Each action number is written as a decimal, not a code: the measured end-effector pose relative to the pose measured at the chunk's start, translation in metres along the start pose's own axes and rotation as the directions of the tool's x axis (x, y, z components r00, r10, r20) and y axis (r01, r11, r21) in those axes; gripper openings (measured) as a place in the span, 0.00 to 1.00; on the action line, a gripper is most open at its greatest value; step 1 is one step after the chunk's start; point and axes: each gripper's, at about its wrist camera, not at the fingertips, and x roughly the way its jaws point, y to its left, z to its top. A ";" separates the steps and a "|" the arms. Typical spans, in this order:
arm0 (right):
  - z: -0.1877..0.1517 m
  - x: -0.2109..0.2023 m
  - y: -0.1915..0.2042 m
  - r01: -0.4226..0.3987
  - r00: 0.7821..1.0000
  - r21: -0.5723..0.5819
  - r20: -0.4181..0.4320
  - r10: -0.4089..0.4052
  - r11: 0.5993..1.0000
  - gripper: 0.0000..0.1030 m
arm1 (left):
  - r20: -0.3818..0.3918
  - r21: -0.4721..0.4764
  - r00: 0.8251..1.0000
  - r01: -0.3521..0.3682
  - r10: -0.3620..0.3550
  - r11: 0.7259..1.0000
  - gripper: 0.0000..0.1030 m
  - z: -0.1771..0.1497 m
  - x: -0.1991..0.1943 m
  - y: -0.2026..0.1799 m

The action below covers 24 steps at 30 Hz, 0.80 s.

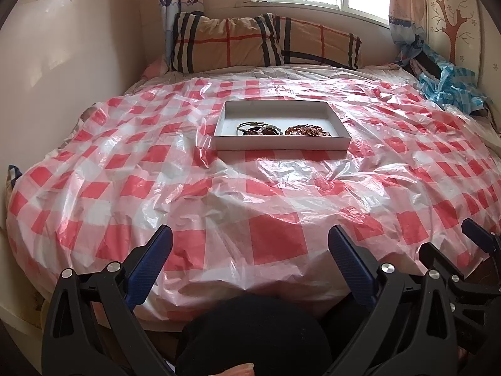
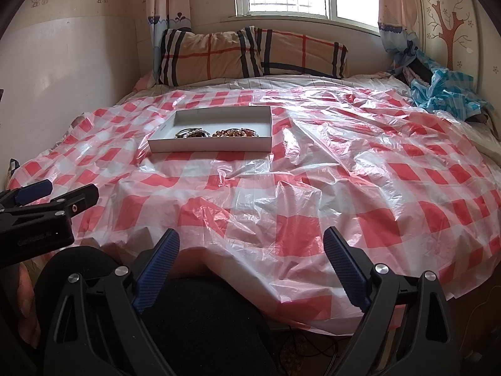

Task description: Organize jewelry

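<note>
A shallow white box point(image 1: 339, 123) point(image 2: 162, 131) lies on the bed well ahead of both grippers. Inside it sit a cluster of dark and white bead bracelets point(image 1: 258, 129) point(image 2: 191, 133) and a pile of amber-brown bead bracelets point(image 1: 308, 131) point(image 2: 235, 132). My left gripper point(image 1: 250, 235) is open at the bed's near edge, nothing between its blue pads. My right gripper point(image 2: 252, 238) is likewise open and empty, held near the near edge. The right gripper's fingers point(image 1: 476, 232) show at the far right of the left wrist view; the left gripper's fingers point(image 2: 33, 191) show at the left of the right wrist view.
A red-and-white checked plastic sheet point(image 1: 266, 194) point(image 2: 313, 172) covers the bed. Plaid pillows point(image 1: 260, 42) point(image 2: 250, 51) lean under the window. Blue checked plastic point(image 1: 451, 84) point(image 2: 444, 89) is bunched at the back right. A person's dark-clad knee point(image 1: 250, 329) point(image 2: 200, 313) sits just below the grippers.
</note>
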 end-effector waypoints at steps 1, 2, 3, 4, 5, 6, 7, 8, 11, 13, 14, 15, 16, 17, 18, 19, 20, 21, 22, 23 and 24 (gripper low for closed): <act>0.000 0.000 0.000 0.000 1.000 0.000 0.000 0.000 1.000 0.87 | -0.002 -0.001 1.000 0.003 -0.003 1.000 0.93 -0.001 -0.001 0.001; 0.000 0.000 0.000 0.000 1.000 0.000 0.000 0.000 1.000 0.87 | -0.005 0.000 1.000 0.005 -0.005 1.000 0.93 0.000 0.000 0.000; 0.000 0.000 0.000 0.000 1.000 0.000 0.000 0.000 1.000 0.87 | -0.010 0.001 1.000 0.009 -0.009 1.000 0.93 0.001 0.000 0.000; 0.000 0.000 0.000 0.000 1.000 0.000 0.000 0.000 1.000 0.87 | -0.016 0.001 1.000 0.011 -0.011 1.000 0.93 0.001 0.000 0.000; 0.000 0.000 0.000 0.000 1.000 0.001 0.000 0.000 1.000 0.87 | -0.023 0.003 1.000 0.013 -0.013 1.000 0.93 0.003 0.002 0.000; 0.000 0.000 0.000 0.000 1.000 0.001 0.000 0.000 1.000 0.87 | -0.030 0.006 0.999 0.015 -0.015 1.000 0.93 0.004 0.002 0.000; 0.000 0.000 0.000 -0.001 1.000 0.002 0.000 0.001 1.000 0.87 | -0.032 0.009 0.999 0.014 -0.014 1.000 0.93 0.005 0.002 0.001; 0.000 0.000 0.000 0.000 1.000 0.001 0.000 0.000 1.000 0.87 | -0.030 0.010 1.000 0.008 -0.008 1.000 0.93 0.006 0.001 0.002; 0.000 0.000 0.000 0.000 1.000 0.000 -0.001 0.000 1.000 0.87 | -0.020 0.017 1.000 -0.016 0.017 1.000 0.93 0.008 -0.004 0.002; 0.000 0.000 0.001 0.001 1.000 -0.002 0.000 -0.001 1.000 0.87 | -0.028 0.026 0.999 -0.015 0.015 1.000 0.93 0.009 -0.004 0.000; 0.000 0.000 0.001 0.001 1.000 -0.002 0.001 -0.001 1.000 0.87 | -0.033 0.030 0.999 -0.016 0.017 0.999 0.93 0.009 -0.004 -0.001; 0.000 0.000 0.000 0.001 1.000 -0.002 0.001 -0.001 1.000 0.87 | -0.034 0.038 0.999 -0.020 0.021 0.999 0.93 0.008 -0.004 -0.004; 0.000 0.000 0.001 0.001 1.000 0.000 0.000 -0.001 1.000 0.87 | -0.035 0.050 0.999 -0.025 0.026 0.998 0.93 0.007 -0.004 -0.007; 0.000 0.000 0.001 0.001 1.000 0.000 0.000 -0.001 1.000 0.87 | -0.037 0.063 0.999 -0.031 0.033 0.998 0.93 0.007 -0.003 -0.009; 0.000 0.000 0.001 0.001 1.000 -0.001 0.000 -0.001 1.000 0.87 | -0.039 0.073 0.998 -0.037 0.040 0.997 0.93 0.006 -0.002 -0.011; 0.000 0.000 0.001 0.001 1.000 -0.001 -0.001 -0.001 1.000 0.87 | -0.039 0.078 0.998 -0.041 0.044 0.996 0.93 0.005 -0.001 -0.013; 0.000 0.000 0.001 0.001 1.000 -0.001 0.000 -0.001 1.000 0.87 | -0.036 0.081 0.998 -0.044 0.047 0.996 0.93 0.004 -0.001 -0.014; 0.000 0.000 0.001 0.002 1.000 -0.002 0.000 -0.002 1.000 0.87 | -0.032 0.083 0.998 -0.046 0.049 0.995 0.93 0.004 -0.002 -0.014; 0.000 0.000 0.001 0.002 1.000 -0.003 0.001 -0.002 1.000 0.87 | -0.027 0.086 0.998 -0.048 0.050 0.995 0.93 0.004 -0.002 -0.015; 0.000 0.000 0.001 0.002 1.000 -0.002 0.001 -0.002 1.000 0.87 | -0.026 0.086 0.998 -0.049 0.052 0.995 0.93 0.004 -0.002 -0.014; 0.000 0.000 0.001 0.002 1.000 -0.001 0.000 -0.002 1.000 0.87 | -0.027 0.085 0.998 -0.048 0.051 0.995 0.93 0.004 -0.002 -0.015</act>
